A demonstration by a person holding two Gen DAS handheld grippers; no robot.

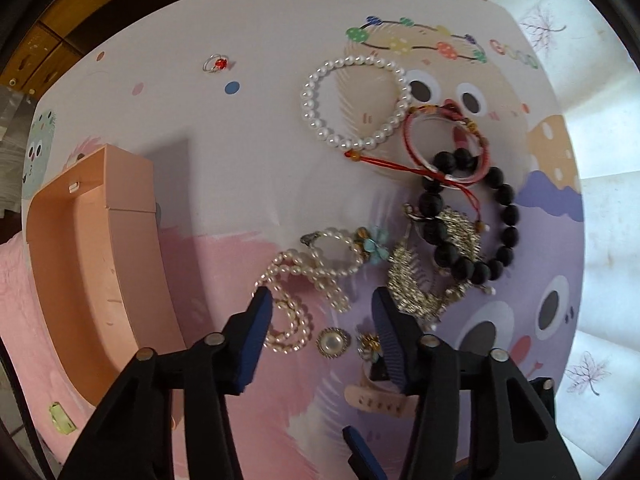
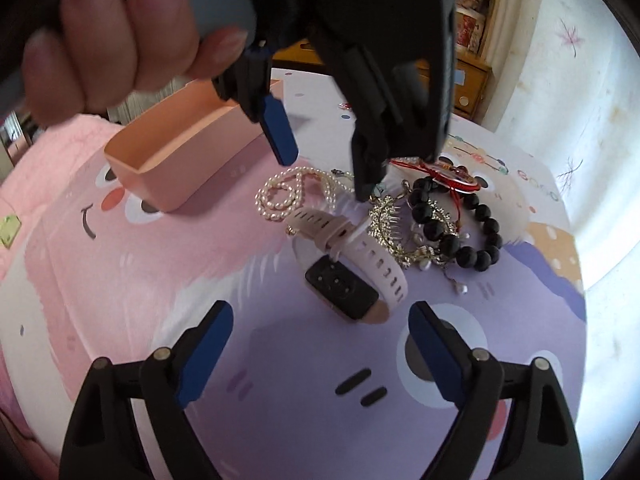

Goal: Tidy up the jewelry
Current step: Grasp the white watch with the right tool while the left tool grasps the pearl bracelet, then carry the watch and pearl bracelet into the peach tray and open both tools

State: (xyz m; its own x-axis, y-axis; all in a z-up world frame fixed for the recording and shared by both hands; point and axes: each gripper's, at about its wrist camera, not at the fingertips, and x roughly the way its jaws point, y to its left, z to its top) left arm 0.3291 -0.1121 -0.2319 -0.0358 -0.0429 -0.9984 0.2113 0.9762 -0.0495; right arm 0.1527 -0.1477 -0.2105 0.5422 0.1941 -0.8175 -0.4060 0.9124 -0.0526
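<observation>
The left gripper (image 1: 322, 312) hangs low over the heap of jewelry, jaws apart and empty, straddling the pearl necklace (image 1: 298, 280) and the round pearl brooch (image 1: 333, 343). By the look of it that spread is meant to take one of those pieces first, since they lie nearest the peach box (image 1: 100, 248), which stands open and bare just to the left of the pile, presumably where everything is to go.

The right gripper (image 2: 320, 344) waits on the near side of the same pile, jaws also wide and holding nothing, with the pink-strapped watch (image 2: 344, 264) lying between its tips and a little beyond them. I would guess it hangs back so the two tools do not collide. In its view the left gripper (image 2: 320, 160) crosses overhead with the person's hand (image 2: 120, 32) wrapped round the handle.

Past the necklace, away from the box, lie a silver comb-like ornament (image 1: 416, 280), a black bead bracelet (image 1: 472, 216), a red cord bangle (image 1: 444, 148) and a pearl bracelet (image 1: 356, 102), overlapping where they meet. A small ring with a red stone (image 1: 216, 64) sits well apart, beyond the box.

The surface (image 1: 240, 160) is covered with a cartoon sheet in pink, cream and lilac, printed with big-eyed faces. Around it are wooden drawers (image 1: 52, 52) and pale wallpaper (image 2: 560, 80) with a feathery motif, brightly lit.
</observation>
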